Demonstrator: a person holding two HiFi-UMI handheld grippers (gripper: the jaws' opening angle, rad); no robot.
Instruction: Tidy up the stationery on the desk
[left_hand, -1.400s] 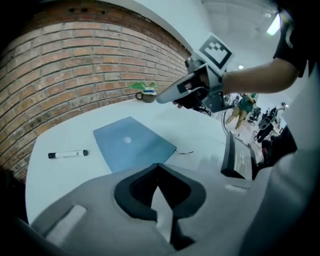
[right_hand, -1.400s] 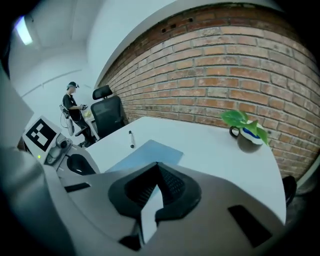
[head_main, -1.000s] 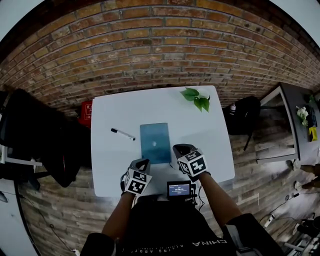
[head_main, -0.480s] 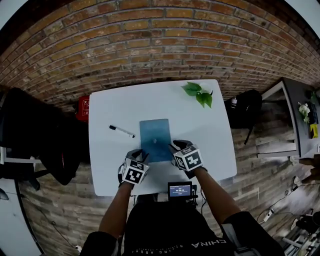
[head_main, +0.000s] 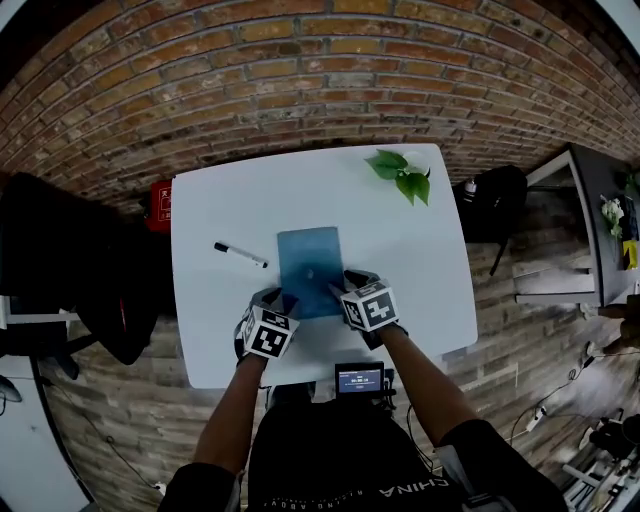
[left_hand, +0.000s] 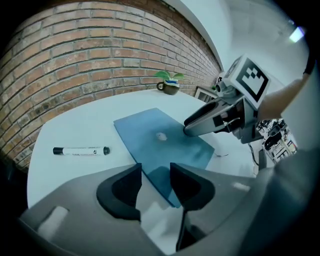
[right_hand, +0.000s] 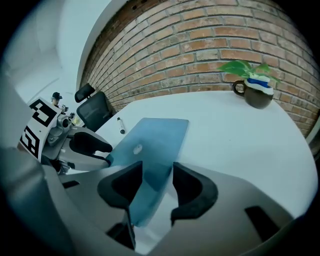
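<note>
A flat blue notebook (head_main: 309, 269) lies closed in the middle of the white desk (head_main: 420, 260). A black-capped white marker (head_main: 240, 254) lies to its left. My left gripper (head_main: 281, 300) stands at the notebook's near left corner and my right gripper (head_main: 341, 291) at its near right corner. Both pairs of jaws have just been opening. In the left gripper view the left gripper (left_hand: 155, 172) is open over the notebook (left_hand: 160, 137) corner. In the right gripper view the right gripper (right_hand: 156, 172) is open astride the notebook (right_hand: 155, 132) edge. No pad presses on it.
A potted plant in a dark mug (head_main: 402, 172) stands at the desk's far right. A small device with a lit screen (head_main: 359, 379) sits at the near edge. A black chair (head_main: 90, 280) stands left of the desk, a brick wall behind.
Both grippers have moved forward and down to the notebook's near edge. Their jaws, shut a second ago, now stand apart.
</note>
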